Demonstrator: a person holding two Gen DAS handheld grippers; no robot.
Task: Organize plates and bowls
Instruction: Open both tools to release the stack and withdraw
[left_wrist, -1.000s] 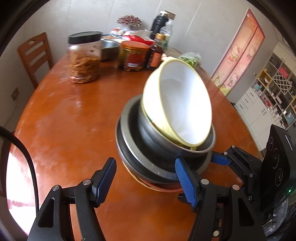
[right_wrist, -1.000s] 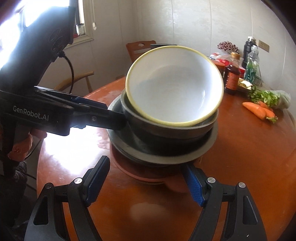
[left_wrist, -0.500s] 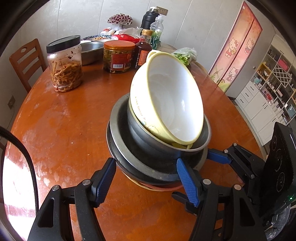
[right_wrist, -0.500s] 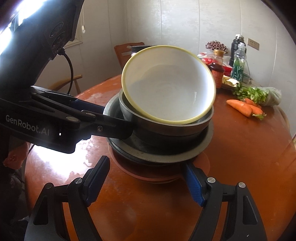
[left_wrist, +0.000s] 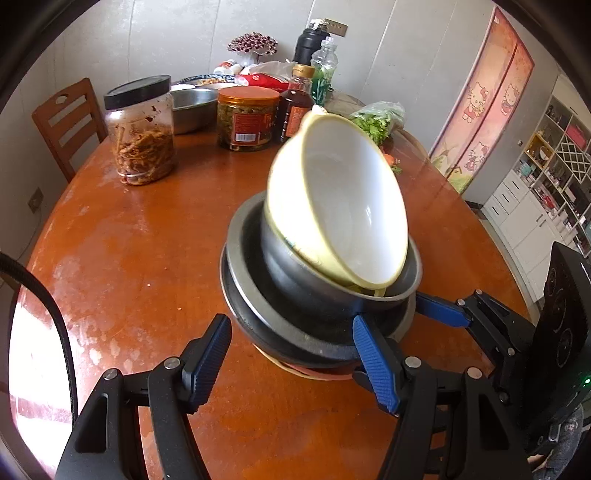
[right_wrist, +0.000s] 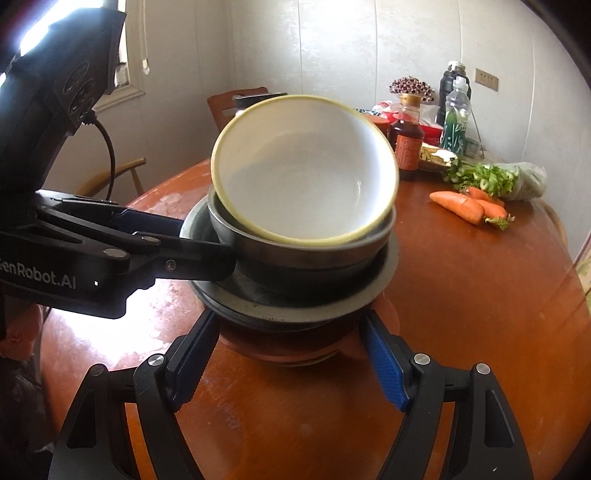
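Nearest in the left wrist view, the left gripper (left_wrist: 291, 354) stands with its blue-padded fingers (left_wrist: 373, 363) spread to about a middling gap; the right-hand pad lies against the lower edge of the stack of dishes, the left-hand pad well clear of it, so nothing is pinched. In the right wrist view the right gripper (right_wrist: 291, 365) is spread wide, its two pads flanking the base of the stack – whether they press on it cannot be told.

The stack sits on the round wooden table (left_wrist: 155, 258): an orange plate (right_wrist: 295, 350) at the bottom, dark and grey metal plates (right_wrist: 295, 306) above it, then a steel bowl (right_wrist: 303, 258), and on top a white bowl with a yellow rim (right_wrist: 303, 170), tilted steeply toward the cameras.

Beyond the stack in the left view stand a clear jar with a black lid (left_wrist: 142, 129), an orange-lidded jar (left_wrist: 247, 118), a steel basin (left_wrist: 194, 107) and a dark sauce bottle (left_wrist: 295, 107). In the right view two carrots (right_wrist: 469, 206) lie beside a bag of greens (right_wrist: 495, 181) – a wooden chair (left_wrist: 70, 122) stands at the table's far edge.
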